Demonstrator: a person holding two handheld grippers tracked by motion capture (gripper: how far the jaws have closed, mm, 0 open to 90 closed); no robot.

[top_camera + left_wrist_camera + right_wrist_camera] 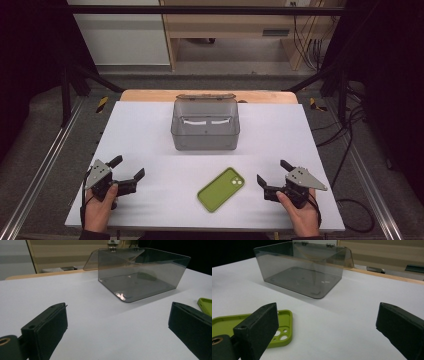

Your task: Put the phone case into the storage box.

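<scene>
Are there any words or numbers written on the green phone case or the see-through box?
None can be read. The green phone case is plain, with only camera holes. The see-through box has no label. Nothing is printed on the white table.

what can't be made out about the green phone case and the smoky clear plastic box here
- Green silicone phone case: left gripper view's right edge and a jaw hide most of it.
- Same case, right gripper view: near jaw covers its middle.
- Smoky clear plastic box: high view, lid hinges too small.
</scene>
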